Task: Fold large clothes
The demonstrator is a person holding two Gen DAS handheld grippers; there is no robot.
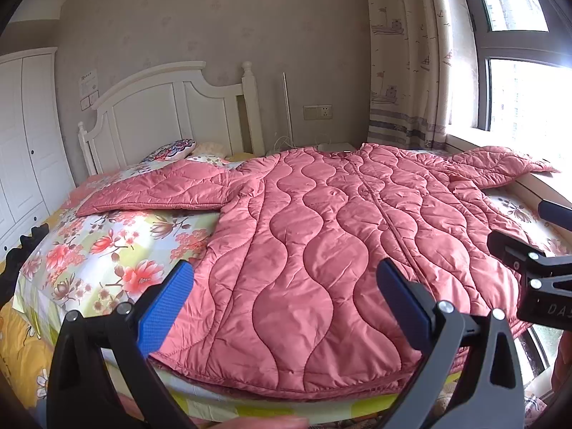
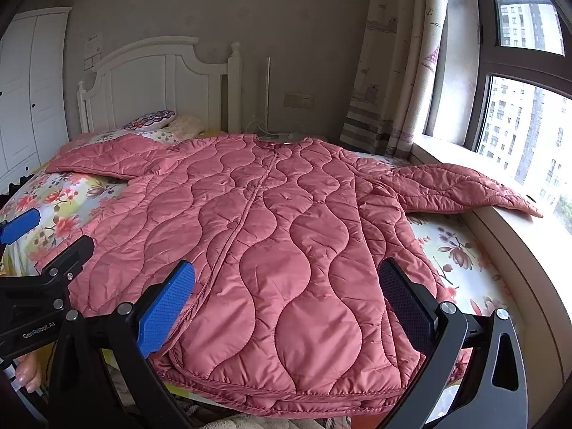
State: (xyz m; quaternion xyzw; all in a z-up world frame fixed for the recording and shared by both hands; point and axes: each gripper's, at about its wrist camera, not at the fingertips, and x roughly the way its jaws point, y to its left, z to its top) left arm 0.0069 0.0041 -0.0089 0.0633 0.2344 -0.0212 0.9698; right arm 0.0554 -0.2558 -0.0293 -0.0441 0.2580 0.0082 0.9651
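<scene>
A large pink quilted coat (image 1: 321, 232) (image 2: 279, 232) lies spread front up on the bed, hem toward me and front closure running down its middle. One sleeve (image 1: 161, 189) stretches left over the floral sheet. The other sleeve (image 2: 464, 189) reaches right onto the window sill. My left gripper (image 1: 286, 304) hovers open over the hem, with nothing between its blue pads (image 1: 164, 307). My right gripper (image 2: 286, 304) is also open and empty, beside it above the hem's right half. Each gripper shows at the edge of the other's view: the right gripper (image 1: 529, 225), the left gripper (image 2: 52, 234).
The floral bedsheet (image 1: 107, 239) covers the bed, with a white headboard (image 1: 161, 114) and a patterned pillow (image 1: 171, 150) at the far end. A window sill (image 2: 518, 236) and curtain (image 2: 393, 71) border the right side. A white wardrobe (image 1: 21, 136) stands left. A hand (image 2: 28, 368) shows low left.
</scene>
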